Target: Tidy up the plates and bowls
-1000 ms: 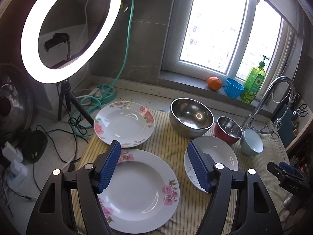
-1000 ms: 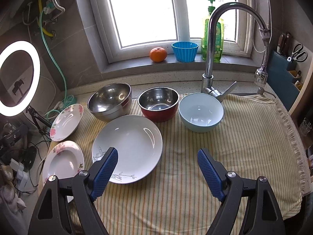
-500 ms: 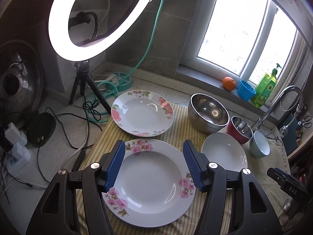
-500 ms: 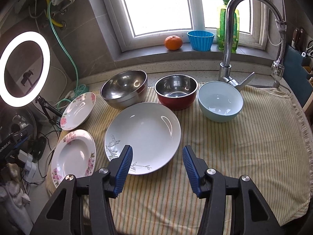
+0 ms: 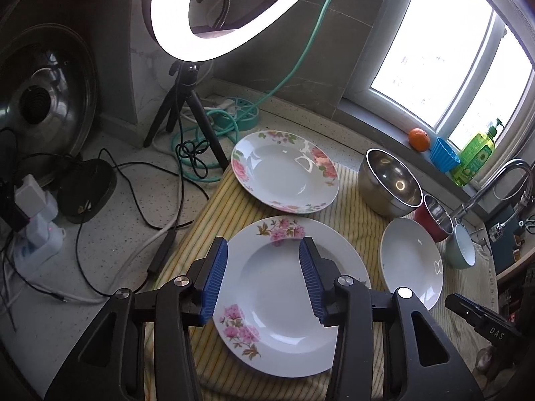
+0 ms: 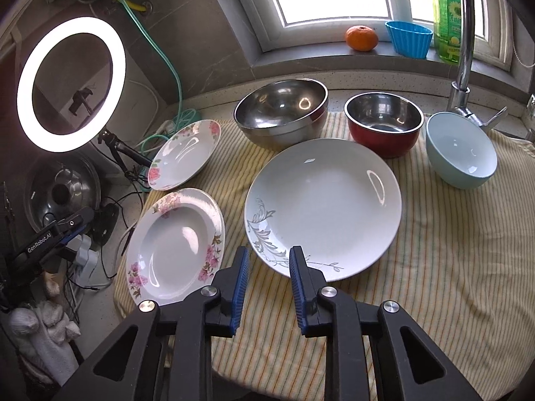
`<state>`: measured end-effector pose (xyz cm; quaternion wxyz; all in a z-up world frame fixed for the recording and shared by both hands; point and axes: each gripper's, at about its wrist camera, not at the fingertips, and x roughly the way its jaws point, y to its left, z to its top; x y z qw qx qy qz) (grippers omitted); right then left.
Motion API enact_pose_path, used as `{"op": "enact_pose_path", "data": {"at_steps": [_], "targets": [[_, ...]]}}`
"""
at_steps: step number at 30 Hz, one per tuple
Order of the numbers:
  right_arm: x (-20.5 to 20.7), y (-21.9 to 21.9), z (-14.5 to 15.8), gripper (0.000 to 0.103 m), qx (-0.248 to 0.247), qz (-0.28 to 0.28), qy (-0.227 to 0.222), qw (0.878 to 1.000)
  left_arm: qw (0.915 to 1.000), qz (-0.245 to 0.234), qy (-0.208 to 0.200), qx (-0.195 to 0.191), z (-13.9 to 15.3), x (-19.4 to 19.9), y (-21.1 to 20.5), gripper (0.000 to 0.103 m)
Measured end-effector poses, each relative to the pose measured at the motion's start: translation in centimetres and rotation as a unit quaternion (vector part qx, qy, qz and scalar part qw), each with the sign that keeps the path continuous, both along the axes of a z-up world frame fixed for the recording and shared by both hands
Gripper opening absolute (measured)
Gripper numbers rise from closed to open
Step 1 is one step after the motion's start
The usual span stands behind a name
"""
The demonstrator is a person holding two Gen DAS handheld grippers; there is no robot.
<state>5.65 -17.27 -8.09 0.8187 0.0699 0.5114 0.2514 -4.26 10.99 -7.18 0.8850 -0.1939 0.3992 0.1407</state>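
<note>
On a yellow striped cloth [image 6: 434,250] lie two pink-flowered plates, a near one [image 5: 287,294] [image 6: 174,247] and a far one [image 5: 284,173] [image 6: 184,153]. A white plate with a grey leaf pattern [image 6: 324,207] [image 5: 411,264] lies to their right. Behind it stand a large steel bowl [image 6: 281,110] [image 5: 389,180], a red steel-lined bowl [image 6: 384,123] [image 5: 434,217] and a pale blue bowl [image 6: 461,150] [image 5: 463,247]. My left gripper [image 5: 263,250] hovers over the near flowered plate, jaws closing with nothing pressed between them. My right gripper [image 6: 269,260] hangs by the leaf plate's near rim, jaws closing, empty.
A lit ring light on a tripod [image 5: 234,10] [image 6: 70,83], cables and a green hose [image 5: 214,127] crowd the counter left of the cloth. A tap [image 6: 464,43] rises at the right. An orange [image 6: 361,38], a blue cup [image 6: 408,38] and a green soap bottle [image 6: 446,20] stand on the windowsill.
Both grippers have narrowed their jaws a lot and sunk closer to the cloth. The left one now sits over the near flowered plate, the right one at the leaf plate's near edge.
</note>
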Motion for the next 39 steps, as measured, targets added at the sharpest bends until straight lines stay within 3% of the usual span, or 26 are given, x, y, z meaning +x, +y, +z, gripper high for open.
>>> {"op": "enact_pose_path", "data": {"at_steps": [10,21,32,39], "targets": [[-0.1,3.6,-2.5,0.017,0.027,0.036,0.064,0.997,0.9987,0.007,0.028,-0.041,-2.7,-0.2,2.7,0.031],[0.3,6.1,-5.3,0.017,0.037,0.051,0.117,0.991,0.9930,0.009,0.060,-0.101,-5.5,0.2,5.1,0.031],[1.1,6.5,-7.6,0.017,0.056,0.035,0.159,0.985,0.9881,0.000,0.082,-0.130,-7.5,1.6,6.1,0.026],[1.5,6.9,-7.9,0.017,0.054,0.036,0.159,0.985,0.9875,-0.006,0.090,-0.129,-8.0,2.3,6.3,0.026]]}}
